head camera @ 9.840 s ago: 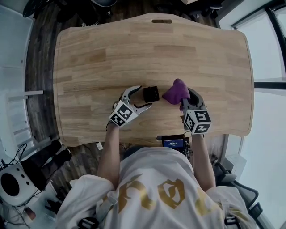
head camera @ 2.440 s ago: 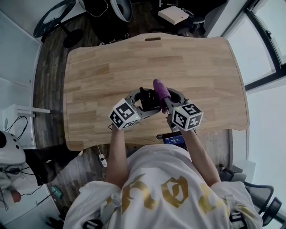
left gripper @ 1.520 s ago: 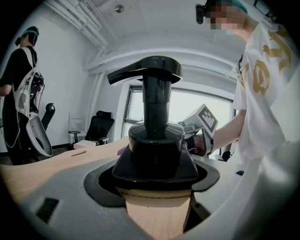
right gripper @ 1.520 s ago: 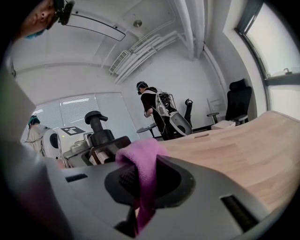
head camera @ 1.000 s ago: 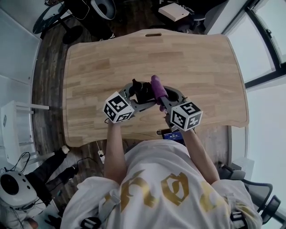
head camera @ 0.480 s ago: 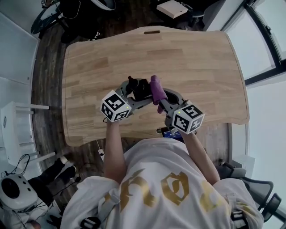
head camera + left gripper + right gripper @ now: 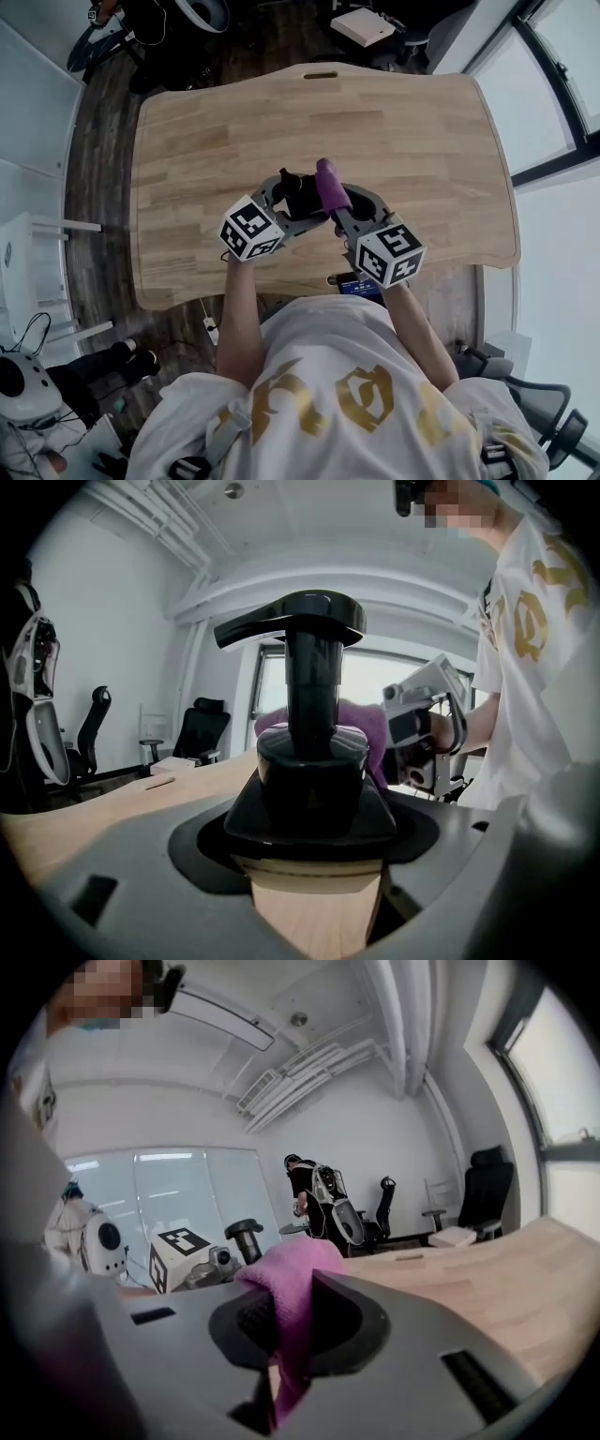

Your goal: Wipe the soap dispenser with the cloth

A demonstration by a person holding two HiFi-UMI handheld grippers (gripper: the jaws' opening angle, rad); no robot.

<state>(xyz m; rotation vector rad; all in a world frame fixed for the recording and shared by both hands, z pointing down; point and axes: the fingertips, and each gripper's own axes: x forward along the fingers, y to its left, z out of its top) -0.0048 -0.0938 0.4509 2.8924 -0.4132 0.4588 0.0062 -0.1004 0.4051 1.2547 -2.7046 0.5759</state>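
Purple cloth (image 7: 327, 186) still against black dispenser (image 7: 301, 194)

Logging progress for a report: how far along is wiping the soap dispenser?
Done: the left gripper is shut on the black soap dispenser, the right gripper on the purple cloth. In hand: the cloth looks pressed against the dispenser's side, so wiping seems under way. Left: likely the pump head and other sides; how much is already wiped doesn't show.

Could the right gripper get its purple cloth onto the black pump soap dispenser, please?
Probably yes: the purple cloth in the right gripper sits right beside the black pump soap dispenser, with nothing between them.
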